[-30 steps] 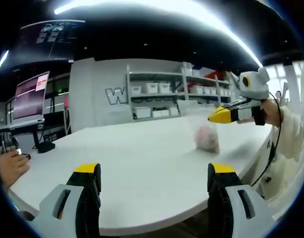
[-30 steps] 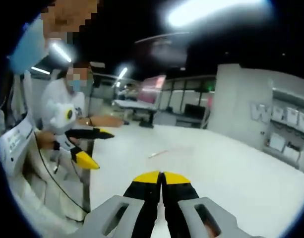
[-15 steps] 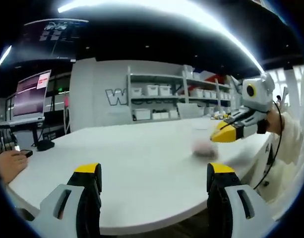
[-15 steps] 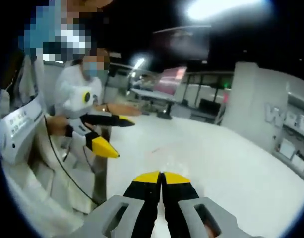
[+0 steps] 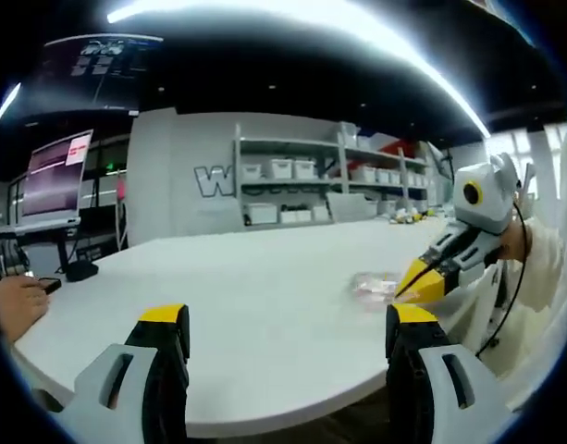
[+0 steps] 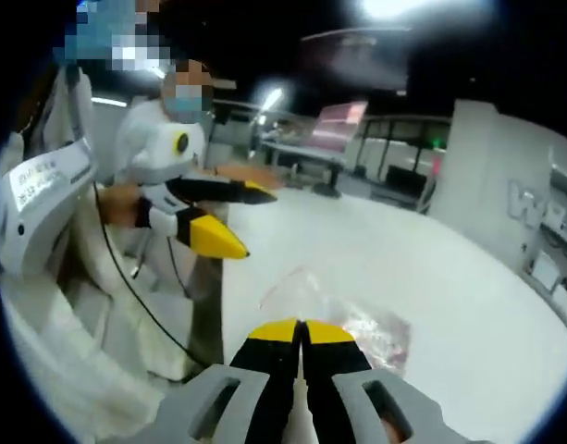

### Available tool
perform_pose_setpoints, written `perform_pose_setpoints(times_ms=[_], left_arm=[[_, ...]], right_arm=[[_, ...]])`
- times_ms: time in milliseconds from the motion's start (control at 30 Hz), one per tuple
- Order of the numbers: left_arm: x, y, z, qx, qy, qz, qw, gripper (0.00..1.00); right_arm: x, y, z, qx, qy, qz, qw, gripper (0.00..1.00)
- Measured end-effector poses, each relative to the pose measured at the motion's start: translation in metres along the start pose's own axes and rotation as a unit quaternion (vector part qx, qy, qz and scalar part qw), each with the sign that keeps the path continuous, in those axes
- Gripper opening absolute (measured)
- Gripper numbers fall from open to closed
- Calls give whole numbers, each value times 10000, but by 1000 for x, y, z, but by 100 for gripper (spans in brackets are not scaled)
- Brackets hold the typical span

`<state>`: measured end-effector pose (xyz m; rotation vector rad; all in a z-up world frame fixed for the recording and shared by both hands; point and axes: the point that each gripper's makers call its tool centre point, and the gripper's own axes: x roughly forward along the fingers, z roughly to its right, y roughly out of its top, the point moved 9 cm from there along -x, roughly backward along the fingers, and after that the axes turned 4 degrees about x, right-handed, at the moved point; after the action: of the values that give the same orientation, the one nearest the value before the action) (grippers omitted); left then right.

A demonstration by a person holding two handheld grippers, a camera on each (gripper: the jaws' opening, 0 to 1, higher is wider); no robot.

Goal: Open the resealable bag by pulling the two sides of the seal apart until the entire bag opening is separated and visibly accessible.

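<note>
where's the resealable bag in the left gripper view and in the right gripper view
Left gripper view: the resealable bag lies flat on the white table, right of centre, just left of the right gripper.
Right gripper view: the bag lies on the table just beyond the shut jaws, low centre.
Shared landmark: the pink monitor screen, far left in the left gripper view, upper centre in the right.

Left gripper level, jaws spread wide apart. Right gripper tipped downward, yellow tips pressed together, held in a hand with pale sleeve.
</note>
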<state>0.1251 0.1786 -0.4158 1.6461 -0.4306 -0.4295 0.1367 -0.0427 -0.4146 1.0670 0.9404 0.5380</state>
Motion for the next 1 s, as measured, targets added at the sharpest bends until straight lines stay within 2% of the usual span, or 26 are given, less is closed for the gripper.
perform_pose_setpoints(times_ms=[67, 133, 233, 367, 800, 1000], left_arm=[[0, 0, 1, -15, -22, 17, 10000, 86], [1, 3, 3, -164, -150, 212, 9995, 86], [1, 4, 5, -284, -234, 259, 9990, 86], [3, -1, 7, -165, -244, 119, 9995, 85], [4, -4, 8, -199, -298, 65, 9993, 84], [5, -5, 10, -207, -358, 53, 9991, 83]], right_arm=[[0, -2, -1, 43, -3, 4, 10000, 0], [0, -4, -3, 99, -8, 27, 9999, 0], [0, -7, -3, 169, -19, 25, 9999, 0], [-1, -10, -3, 273, -45, 52, 9996, 0], [-6, -18, -2, 544, -63, 85, 9985, 0], [-8, -18, -1, 463, -61, 80, 9989, 3]])
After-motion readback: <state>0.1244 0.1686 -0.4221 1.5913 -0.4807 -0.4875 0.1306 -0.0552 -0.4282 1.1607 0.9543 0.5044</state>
